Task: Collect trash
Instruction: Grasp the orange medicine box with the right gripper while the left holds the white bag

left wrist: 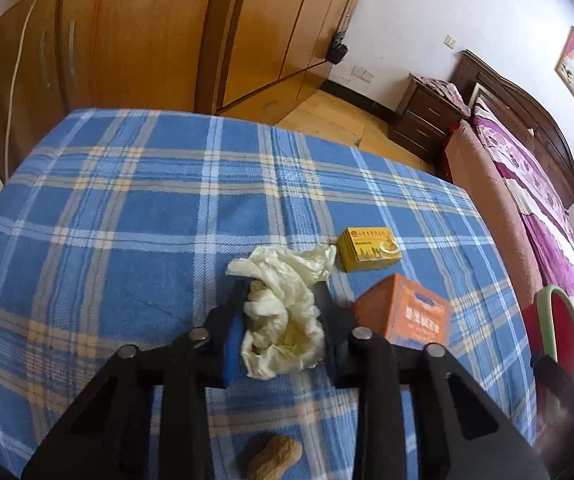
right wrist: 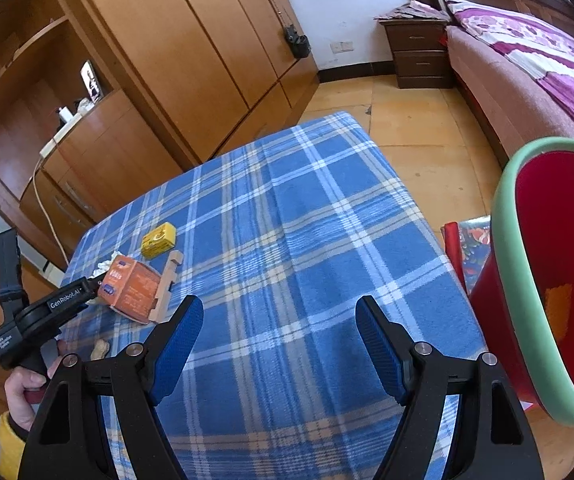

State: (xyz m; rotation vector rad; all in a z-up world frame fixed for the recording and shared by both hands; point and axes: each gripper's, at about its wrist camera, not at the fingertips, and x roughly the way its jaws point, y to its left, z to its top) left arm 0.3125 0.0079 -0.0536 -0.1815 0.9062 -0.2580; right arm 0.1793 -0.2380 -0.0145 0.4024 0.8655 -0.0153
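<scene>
In the left wrist view my left gripper (left wrist: 281,300) has its fingers on both sides of a crumpled pale-yellow tissue (left wrist: 283,316) lying on the blue plaid table (left wrist: 127,220); the tissue fills the gap between the jaws. An orange box (left wrist: 405,312), a yellow box (left wrist: 369,249) and a peanut shell (left wrist: 274,456) lie nearby. In the right wrist view my right gripper (right wrist: 279,340) is open and empty above the table (right wrist: 287,220). A red bin with a green rim (right wrist: 547,280) stands at the right.
The left gripper body and hand show in the right wrist view (right wrist: 43,320), beside the orange box (right wrist: 135,292), its open flap and the yellow box (right wrist: 159,240). Wooden wardrobes (right wrist: 187,40) stand behind; a bed (right wrist: 527,60) and nightstand (right wrist: 419,52) lie right.
</scene>
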